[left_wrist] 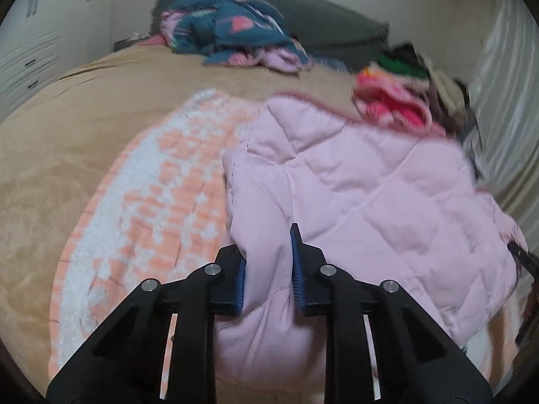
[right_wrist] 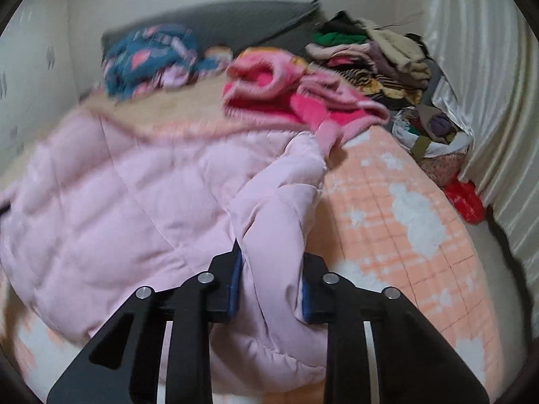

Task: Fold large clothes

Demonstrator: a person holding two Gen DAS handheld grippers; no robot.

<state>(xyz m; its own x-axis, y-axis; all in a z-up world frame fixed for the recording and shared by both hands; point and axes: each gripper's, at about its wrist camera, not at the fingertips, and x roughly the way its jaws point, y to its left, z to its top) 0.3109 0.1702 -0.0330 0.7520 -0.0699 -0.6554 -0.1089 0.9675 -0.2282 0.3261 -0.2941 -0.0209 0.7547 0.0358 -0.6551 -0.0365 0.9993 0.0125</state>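
A pale pink quilted jacket point(left_wrist: 353, 185) point(right_wrist: 118, 202) lies spread on an orange-and-white checked blanket point(left_wrist: 151, 202) point(right_wrist: 404, 219) over the bed. My left gripper point(left_wrist: 269, 259) is shut on a thick fold at the jacket's near left edge, and the padding bulges out between its blue pads point(left_wrist: 296, 262). My right gripper point(right_wrist: 271, 276) is shut on a bunched fold, seemingly a sleeve, at the jacket's near right edge. Both folds hide the inner faces of the pads.
A tan bed cover point(left_wrist: 67, 118) lies under the blanket. Blue patterned clothes point(left_wrist: 229, 27) point(right_wrist: 148, 57) and a pink-red fleece point(left_wrist: 390, 101) point(right_wrist: 286, 91) sit farther back. A stack of mixed clothes point(right_wrist: 380, 54), a bag of laundry point(right_wrist: 434, 134), a red bag point(right_wrist: 466, 202) and a curtain point(right_wrist: 488, 101) stand on the right.
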